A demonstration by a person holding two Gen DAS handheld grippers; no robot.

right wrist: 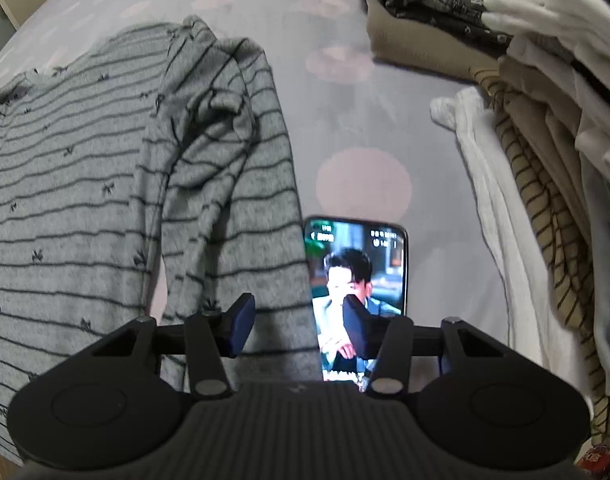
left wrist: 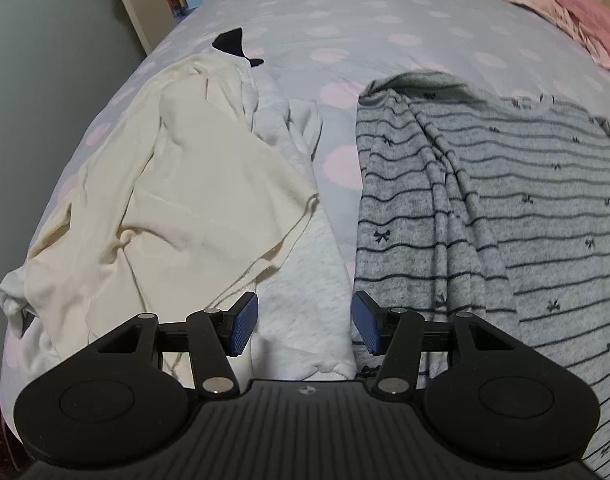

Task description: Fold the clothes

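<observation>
Here, the grey striped top lay spread on the bedspread, heathered grey knit crossed by thin dark stripes and sprinkled with tiny dark bows. In the left wrist view it filled the frame from 1 to 5 o'clock, its left sleeve folded inward in long creases. In the right wrist view it covered 8 to 11 o'clock, its other sleeve doubled over and bunched toward the centre.

The left gripper hung with its blue pads spread apart, nothing between them, above a white fleecy garment; a cream top lay crumpled at 9 o'clock.

The right gripper also stood parted and empty over the grey top's edge and a lit phone. Folded clothes were stacked at 2 o'clock.
</observation>
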